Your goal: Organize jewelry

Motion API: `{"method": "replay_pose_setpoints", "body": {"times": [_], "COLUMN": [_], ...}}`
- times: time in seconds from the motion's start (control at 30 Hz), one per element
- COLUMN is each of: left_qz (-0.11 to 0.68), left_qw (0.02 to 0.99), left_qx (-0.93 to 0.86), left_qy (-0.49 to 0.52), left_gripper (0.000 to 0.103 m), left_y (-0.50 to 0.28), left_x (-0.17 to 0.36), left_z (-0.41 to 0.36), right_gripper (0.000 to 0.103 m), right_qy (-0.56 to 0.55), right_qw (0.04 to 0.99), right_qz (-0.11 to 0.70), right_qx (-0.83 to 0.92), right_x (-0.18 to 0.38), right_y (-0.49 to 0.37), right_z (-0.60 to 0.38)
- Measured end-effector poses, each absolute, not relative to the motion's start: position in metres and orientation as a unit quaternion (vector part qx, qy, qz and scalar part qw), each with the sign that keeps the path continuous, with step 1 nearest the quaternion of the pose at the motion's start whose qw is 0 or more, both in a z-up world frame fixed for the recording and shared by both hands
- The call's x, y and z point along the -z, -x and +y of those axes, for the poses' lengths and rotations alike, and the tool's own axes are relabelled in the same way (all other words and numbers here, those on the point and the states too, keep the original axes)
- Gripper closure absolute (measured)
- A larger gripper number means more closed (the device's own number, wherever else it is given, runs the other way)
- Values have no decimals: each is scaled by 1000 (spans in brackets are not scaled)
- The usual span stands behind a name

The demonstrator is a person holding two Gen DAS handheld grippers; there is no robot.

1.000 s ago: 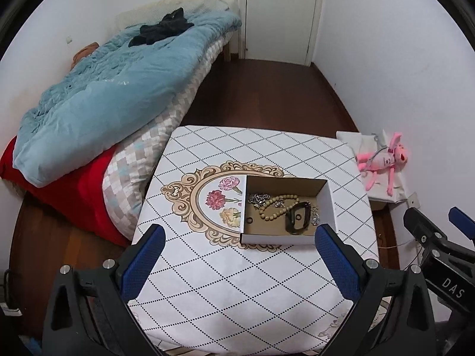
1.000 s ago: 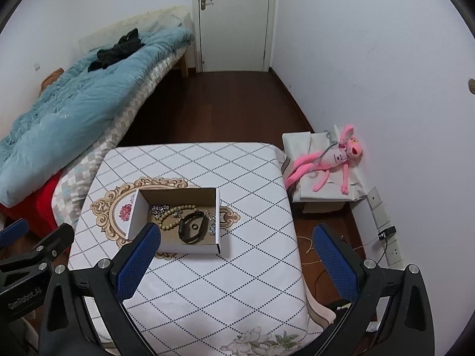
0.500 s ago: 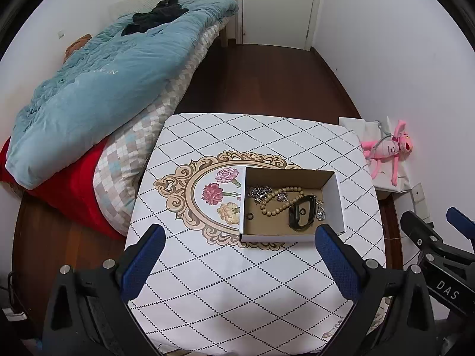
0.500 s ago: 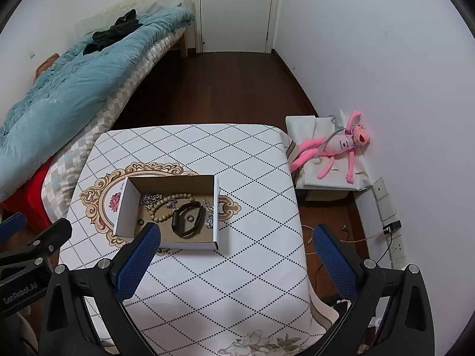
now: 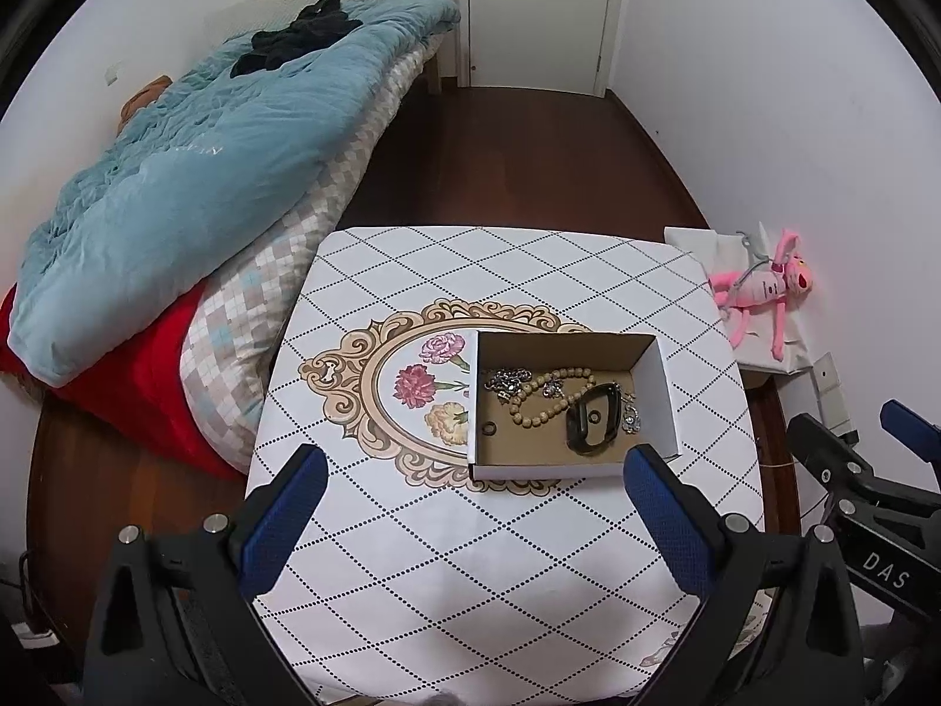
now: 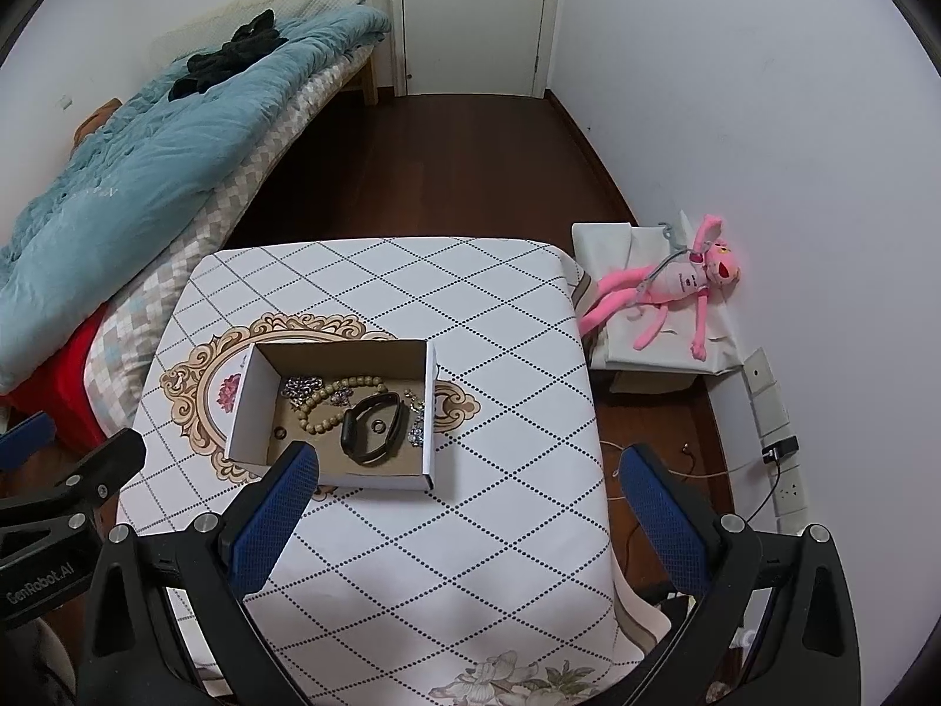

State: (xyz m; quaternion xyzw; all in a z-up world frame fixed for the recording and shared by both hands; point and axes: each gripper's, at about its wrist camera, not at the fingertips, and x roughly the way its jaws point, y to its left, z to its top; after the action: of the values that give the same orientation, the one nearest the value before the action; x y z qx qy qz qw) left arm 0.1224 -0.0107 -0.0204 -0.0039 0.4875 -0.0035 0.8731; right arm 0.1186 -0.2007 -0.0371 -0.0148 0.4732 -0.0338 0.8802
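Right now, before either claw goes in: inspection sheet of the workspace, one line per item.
Surface: table under a white diamond-pattern cloth with a floral medallion.
Job's things: open cardboard box on the table holding a bead bracelet, a black band, silver pieces and a small dark ring.
Clutter: nothing seen on the cloth outside the box.
Grippers: left claw open, empty, short of the box; right claw open, empty, its left finger overlapping the box's near edge in the right wrist view.
Cables: wall sockets with a black plug and cord.
Surroundings: bed with blue quilt, pink plush toy, closed door.
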Motion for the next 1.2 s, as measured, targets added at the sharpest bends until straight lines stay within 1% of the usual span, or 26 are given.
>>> {"method": "replay_pose_setpoints", "body": {"times": [1.2], "left_qz": [493], "left_qw": [870], "left_qx": [-9], "left_qy": [-6], "left_gripper": [0], "left_y": [-118], "left_x": [31], "left_z": [-10], "right_gripper": [0], "right_qy": [25], "right_qw": [873], "right_qz": [486], "right_qx": [30], "right_x": [42], "right_y": [-116], "right_z": [-203]}}
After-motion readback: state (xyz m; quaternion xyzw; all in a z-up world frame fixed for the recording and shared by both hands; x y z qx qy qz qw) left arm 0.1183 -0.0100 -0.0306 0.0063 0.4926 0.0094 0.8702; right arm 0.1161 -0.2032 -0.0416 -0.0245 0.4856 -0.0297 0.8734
